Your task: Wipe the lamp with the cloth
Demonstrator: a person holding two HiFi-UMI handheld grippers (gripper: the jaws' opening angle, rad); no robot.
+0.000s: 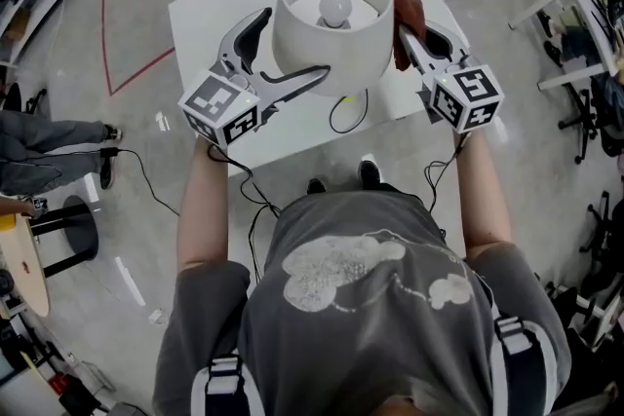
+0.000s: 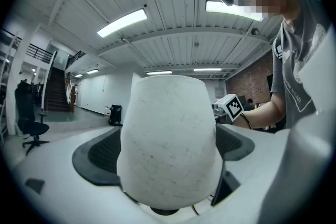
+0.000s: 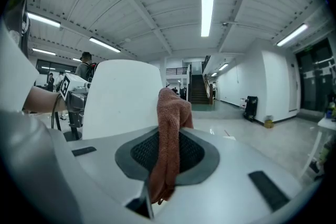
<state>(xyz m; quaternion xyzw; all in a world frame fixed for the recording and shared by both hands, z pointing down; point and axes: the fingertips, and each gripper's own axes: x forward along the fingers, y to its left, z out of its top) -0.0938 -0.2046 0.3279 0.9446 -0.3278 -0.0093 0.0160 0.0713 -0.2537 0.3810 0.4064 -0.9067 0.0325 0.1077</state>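
Note:
A lamp with a white drum shade and a bare bulb stands on the white table. My left gripper is closed on the shade from the front left. In the left gripper view the shade fills the gap between both dark pads. My right gripper is shut on a reddish-brown cloth, which lies against the shade's right side. The right gripper view shows the cloth hanging out of the jaws next to the white shade.
The lamp's black cable loops on the table near its front edge. On the floor at the left are a stool and a seated person's legs. Other furniture stands at the right.

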